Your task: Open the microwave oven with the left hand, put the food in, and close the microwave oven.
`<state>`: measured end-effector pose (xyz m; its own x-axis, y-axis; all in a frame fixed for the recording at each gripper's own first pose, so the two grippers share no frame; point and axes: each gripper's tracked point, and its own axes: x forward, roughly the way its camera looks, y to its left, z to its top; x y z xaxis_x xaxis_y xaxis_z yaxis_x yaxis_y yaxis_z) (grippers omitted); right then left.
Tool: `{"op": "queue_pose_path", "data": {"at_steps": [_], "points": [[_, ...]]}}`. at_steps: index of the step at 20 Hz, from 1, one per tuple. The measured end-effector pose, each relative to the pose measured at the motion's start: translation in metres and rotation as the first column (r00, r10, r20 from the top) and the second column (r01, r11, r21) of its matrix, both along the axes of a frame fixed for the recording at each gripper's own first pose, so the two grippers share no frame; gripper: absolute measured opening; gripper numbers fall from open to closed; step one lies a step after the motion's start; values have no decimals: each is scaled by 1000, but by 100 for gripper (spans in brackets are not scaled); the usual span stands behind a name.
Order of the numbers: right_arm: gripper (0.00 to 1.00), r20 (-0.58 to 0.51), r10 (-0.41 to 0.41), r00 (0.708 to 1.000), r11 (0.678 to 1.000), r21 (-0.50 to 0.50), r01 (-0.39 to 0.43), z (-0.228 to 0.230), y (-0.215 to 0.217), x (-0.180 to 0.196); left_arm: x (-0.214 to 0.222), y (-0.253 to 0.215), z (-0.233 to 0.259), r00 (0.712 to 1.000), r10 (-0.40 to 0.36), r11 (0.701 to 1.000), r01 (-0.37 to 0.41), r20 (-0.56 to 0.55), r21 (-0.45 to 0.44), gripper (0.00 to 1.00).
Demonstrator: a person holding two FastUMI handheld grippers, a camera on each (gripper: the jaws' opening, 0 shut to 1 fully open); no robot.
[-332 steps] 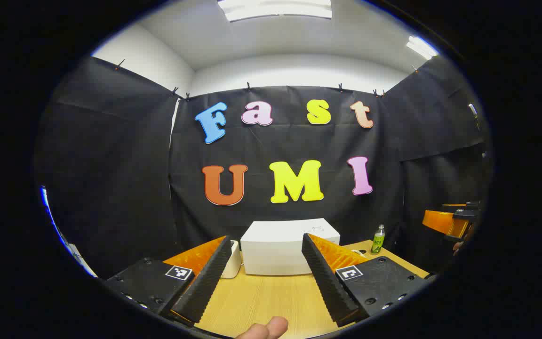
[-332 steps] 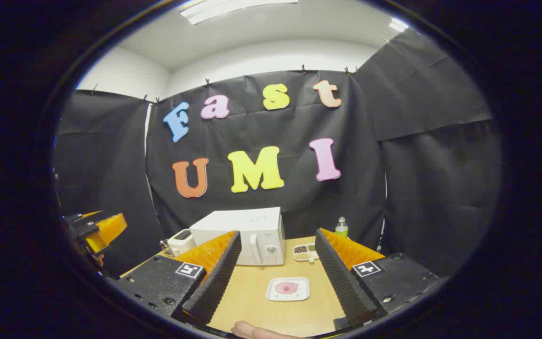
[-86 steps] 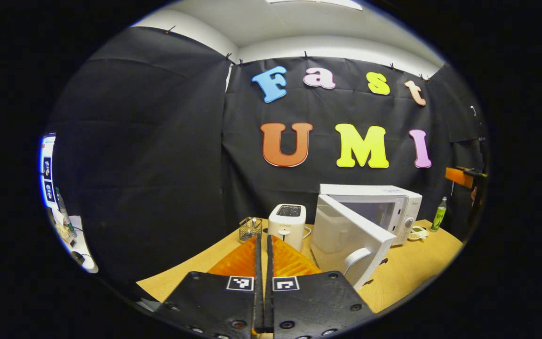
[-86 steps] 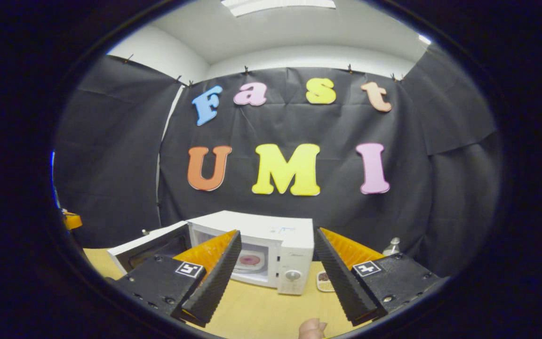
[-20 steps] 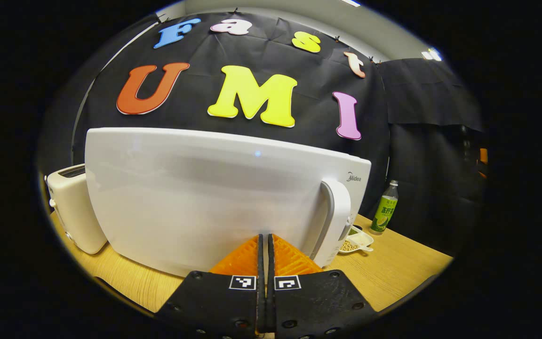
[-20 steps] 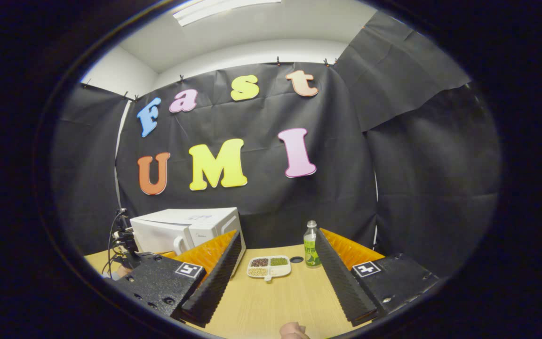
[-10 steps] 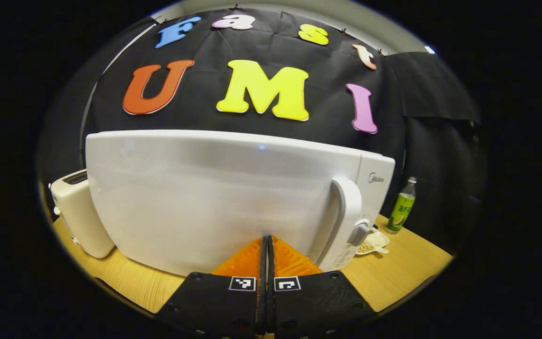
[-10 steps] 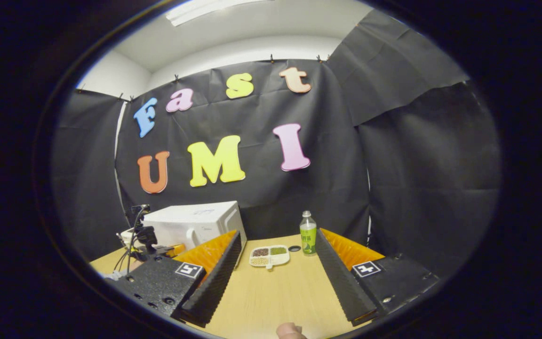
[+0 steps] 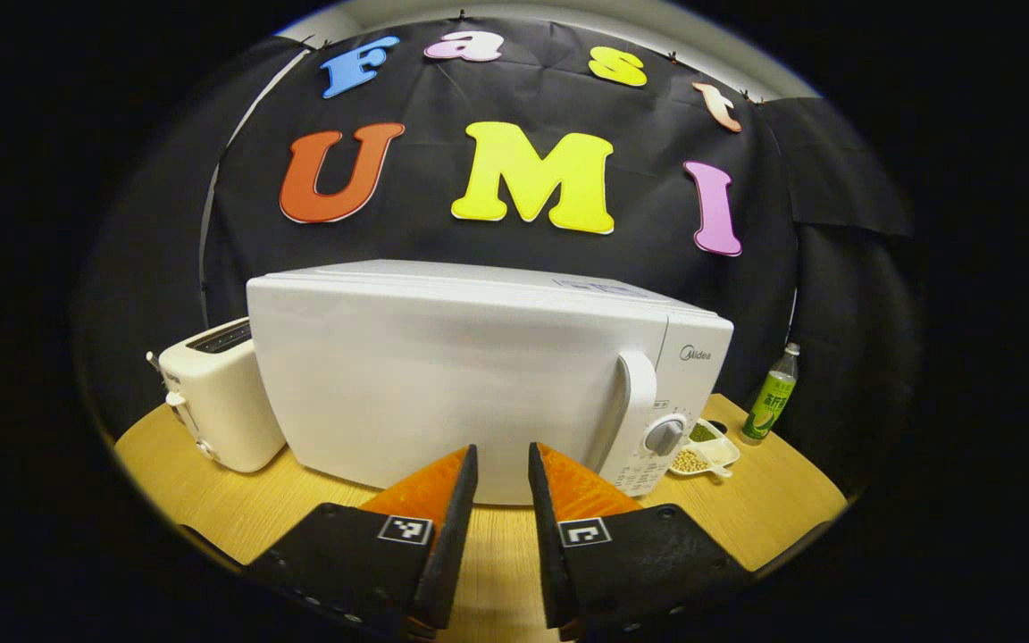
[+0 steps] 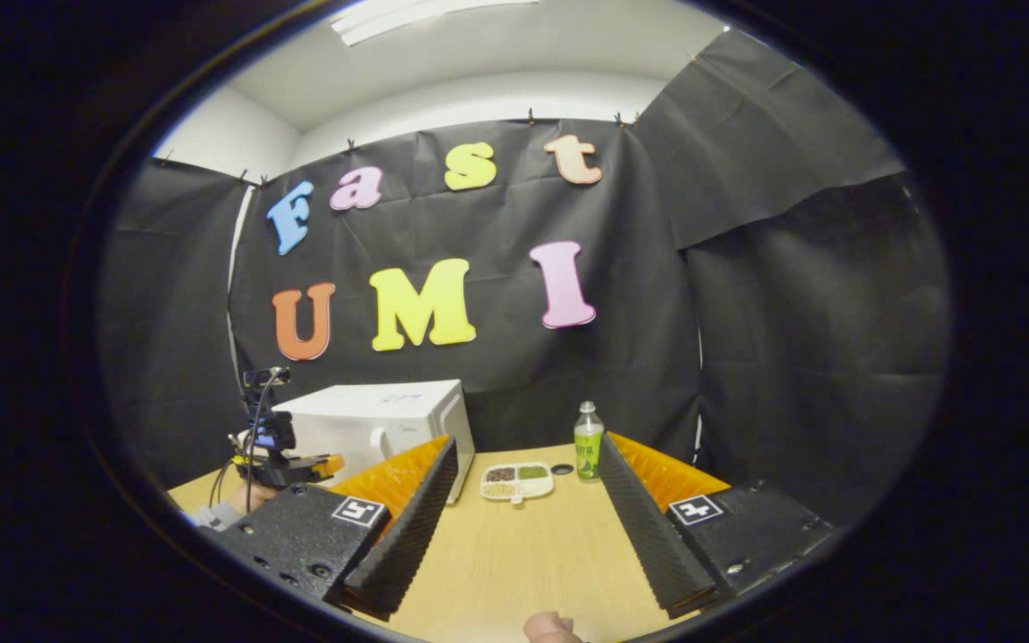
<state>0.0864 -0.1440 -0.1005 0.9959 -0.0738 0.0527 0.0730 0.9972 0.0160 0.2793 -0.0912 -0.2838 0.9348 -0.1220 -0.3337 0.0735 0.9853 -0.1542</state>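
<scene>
Left gripper view: left gripper [image 9: 501, 464] fingers slightly apart, holding nothing, just short of the microwave [image 9: 479, 375]; door shut, one handle [image 9: 631, 402] and one dial [image 9: 663, 437] at its right side; food not visible; one toaster [image 9: 215, 397] just beside it on the left, one divided dish [image 9: 702, 446] and one green bottle [image 9: 769, 393] to its right, all on the wooden table [image 9: 773, 509]. Right gripper view: right gripper [image 10: 523, 478] fingers wide apart, empty, over bare table; dish, a small dark cap [image 10: 561, 468] and bottle beyond; microwave far left.
</scene>
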Motion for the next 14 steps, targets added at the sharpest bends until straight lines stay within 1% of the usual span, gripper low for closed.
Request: {"op": "queue_pose_path", "data": {"at_steps": [1,2,3,4,6,10,11,14], "points": [[91,10,-13,1000,1000,-9,14,3,-3,-2,-11,6,8,1000,15,1000,-15,-11,1,46],[91,20,-15,1000,1000,-16,16,6,-3,-4,-21,8,14,1000,23,1000,-23,-15,1,77],[91,26,-15,1000,1000,-19,16,9,0,-9,-36,12,25,999,29,1000,-29,-13,6,76],[91,29,-15,999,1000,-23,16,11,2,-13,-47,12,31,1000,27,1000,-27,-6,15,93],[92,38,-19,999,1000,-23,19,16,6,-21,-74,11,50,1000,22,999,-23,17,37,96],[91,58,-10,998,1000,-8,10,25,21,-43,-135,3,101,997,-14,998,9,82,58,95],[91,62,-4,998,1000,-15,5,39,22,-55,-150,1,117,994,-25,998,18,103,65,96],[91,84,-23,996,1000,-19,25,53,21,-76,-194,-1,162,986,-31,997,20,165,70,95]]}}
